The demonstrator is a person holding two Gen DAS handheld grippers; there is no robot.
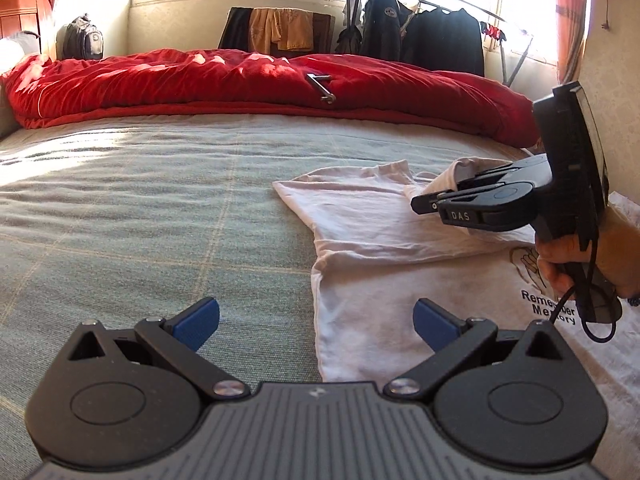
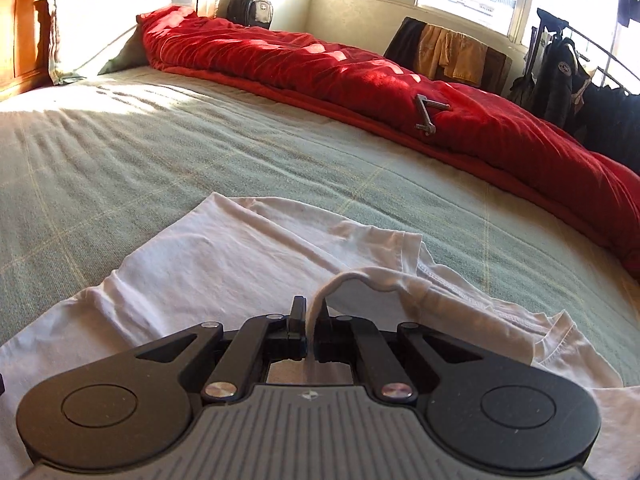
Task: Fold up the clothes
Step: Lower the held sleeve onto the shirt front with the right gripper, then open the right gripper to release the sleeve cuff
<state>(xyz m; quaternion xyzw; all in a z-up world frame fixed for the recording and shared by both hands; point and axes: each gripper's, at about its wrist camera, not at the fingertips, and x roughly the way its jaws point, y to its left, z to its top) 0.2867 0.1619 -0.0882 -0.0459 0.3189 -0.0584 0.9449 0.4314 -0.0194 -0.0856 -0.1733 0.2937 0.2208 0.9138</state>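
Fingers of right gripper clamped on white T-shirt fold, left gripper fingers spread wide

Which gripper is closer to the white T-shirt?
Right. The right gripper is shut on a raised fold of the white T-shirt. The left gripper is open, holding nothing, above the shirt's edge.

Each camera sits low over the bed, close above its own gripper, looking across toward the far edge and the windows. The left view faces straight across; the right view angles toward the headboard corner. Both share the white T-shirt and red duvet.
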